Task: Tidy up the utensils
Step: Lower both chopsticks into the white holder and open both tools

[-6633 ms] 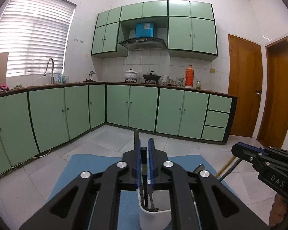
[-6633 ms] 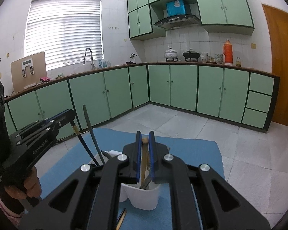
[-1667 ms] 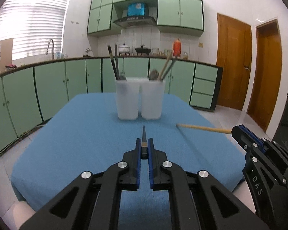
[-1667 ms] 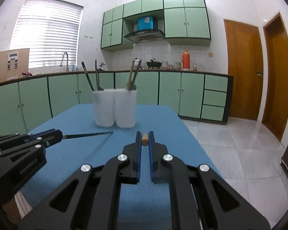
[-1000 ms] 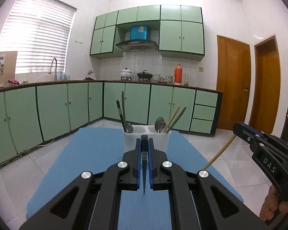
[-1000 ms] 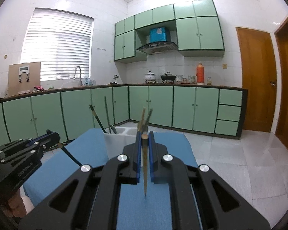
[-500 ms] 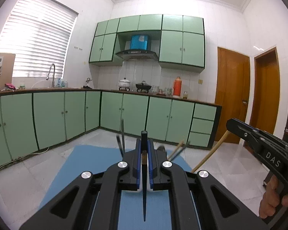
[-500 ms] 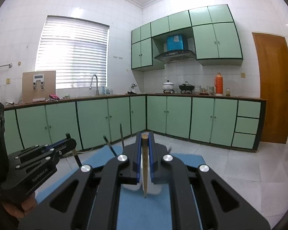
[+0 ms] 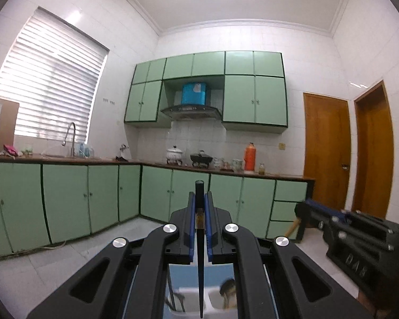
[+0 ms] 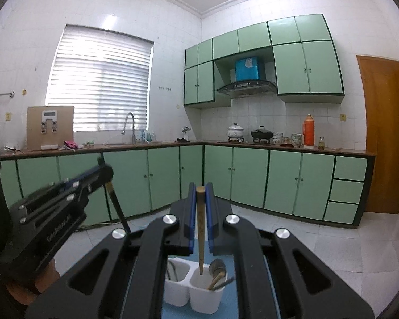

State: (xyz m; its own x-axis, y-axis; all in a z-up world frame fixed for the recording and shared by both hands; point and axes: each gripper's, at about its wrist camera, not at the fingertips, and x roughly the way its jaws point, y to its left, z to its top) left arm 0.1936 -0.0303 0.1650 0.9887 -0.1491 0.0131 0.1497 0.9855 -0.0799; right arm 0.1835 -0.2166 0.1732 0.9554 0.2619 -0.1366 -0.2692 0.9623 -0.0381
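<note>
Both grippers level (jaws clamped), chopsticks hanging tip-down.

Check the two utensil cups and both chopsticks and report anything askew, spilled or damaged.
Nothing stands out. The two white cups stand upright side by side on the blue mat. The left gripper holds a dark chopstick, the right gripper a wooden chopstick, tips down above them.
</note>
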